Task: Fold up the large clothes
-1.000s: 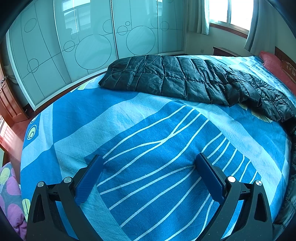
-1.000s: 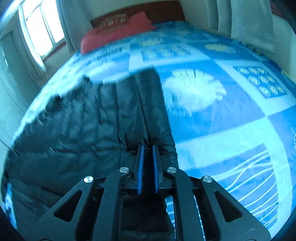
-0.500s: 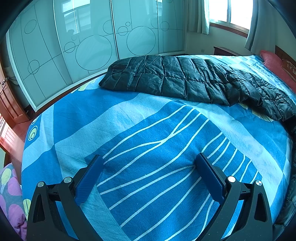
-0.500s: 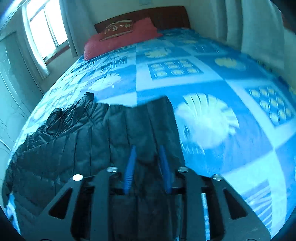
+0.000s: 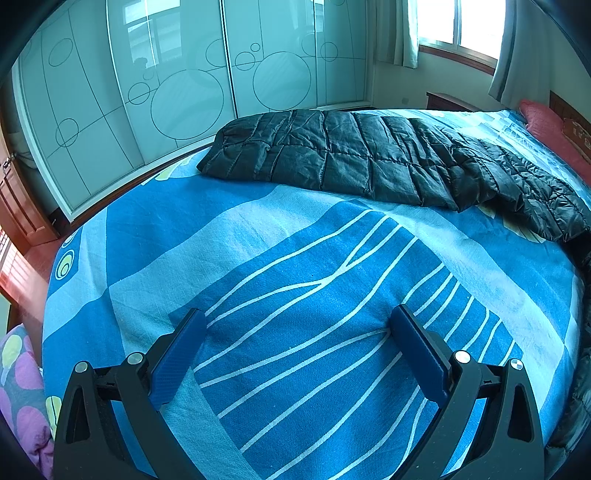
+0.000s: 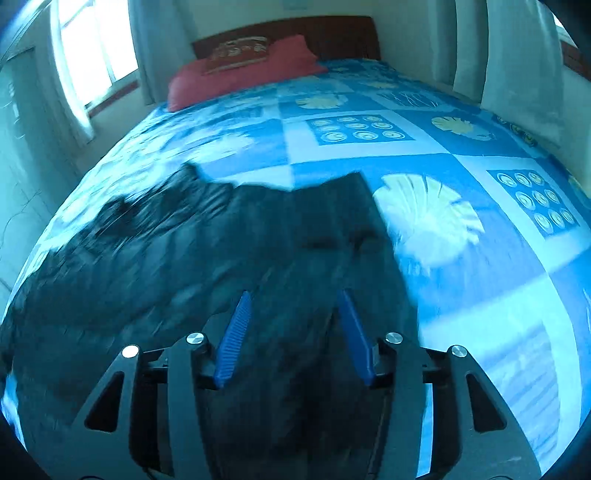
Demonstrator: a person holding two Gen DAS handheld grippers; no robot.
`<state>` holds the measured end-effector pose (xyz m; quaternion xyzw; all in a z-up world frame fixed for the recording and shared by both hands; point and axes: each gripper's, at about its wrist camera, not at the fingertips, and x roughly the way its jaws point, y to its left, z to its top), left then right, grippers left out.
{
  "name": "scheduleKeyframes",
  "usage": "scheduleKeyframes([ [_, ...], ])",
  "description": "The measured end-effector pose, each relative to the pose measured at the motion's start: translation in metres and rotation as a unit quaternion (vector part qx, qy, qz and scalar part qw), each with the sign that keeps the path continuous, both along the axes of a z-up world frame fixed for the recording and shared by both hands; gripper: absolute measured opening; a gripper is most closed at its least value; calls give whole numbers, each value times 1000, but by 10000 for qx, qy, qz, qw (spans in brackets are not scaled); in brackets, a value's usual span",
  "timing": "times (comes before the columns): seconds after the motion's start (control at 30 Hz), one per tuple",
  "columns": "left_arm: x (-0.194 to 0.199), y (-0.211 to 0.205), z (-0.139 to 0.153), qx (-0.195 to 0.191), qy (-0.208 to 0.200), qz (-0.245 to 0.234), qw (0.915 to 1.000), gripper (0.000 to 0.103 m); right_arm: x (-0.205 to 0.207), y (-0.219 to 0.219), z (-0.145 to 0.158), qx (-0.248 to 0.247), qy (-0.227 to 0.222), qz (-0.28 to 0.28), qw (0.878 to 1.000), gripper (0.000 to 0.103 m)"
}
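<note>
A black quilted down coat (image 5: 369,158) lies stretched across the far side of the blue patterned bed (image 5: 258,258). My left gripper (image 5: 295,325) is open and empty, low over the bare bedspread, well short of the coat. In the right wrist view the coat (image 6: 221,251) lies spread flat on the bed, blurred by motion. My right gripper (image 6: 295,306) is open just above the coat's near part, holding nothing.
Sliding wardrobe doors (image 5: 184,81) stand beyond the bed's far edge. A red pillow (image 6: 240,70) lies against the wooden headboard (image 6: 332,33). Curtains (image 6: 517,55) hang on the right. A purple spotted cloth (image 5: 18,387) lies at the bed's left corner.
My right gripper, shut on the coat's edge a second ago, has opened and let it go, and the coat now lies flat. The left gripper has not moved.
</note>
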<state>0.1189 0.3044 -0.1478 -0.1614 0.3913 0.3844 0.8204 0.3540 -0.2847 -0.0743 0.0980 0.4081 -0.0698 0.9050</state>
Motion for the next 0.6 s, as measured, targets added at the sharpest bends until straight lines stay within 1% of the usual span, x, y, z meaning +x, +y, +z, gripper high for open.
scheduleKeyframes([
  [0.07,0,0,0,-17,-10,-3,10000,99,-12,11,-6,-47,36,18,10000,50],
  [0.1,0,1,0,-19,-10,-4,10000,99,-18,18,-12,-156,65,35,9999,51],
  [0.17,0,1,0,-25,-11,-5,10000,99,-20,27,-20,-365,110,72,9992,55],
  [0.2,0,1,0,-22,-9,-4,10000,99,-20,31,-24,-468,109,101,9988,60],
  [0.23,0,0,0,-24,-12,-4,10000,99,-19,34,-28,-555,123,110,9983,61],
  [0.4,0,1,0,-47,-6,-5,10000,99,-18,35,-36,-583,125,84,9982,63],
  [0.6,0,8,2,-272,15,-24,9996,99,-21,34,-38,-558,78,76,9984,64],
])
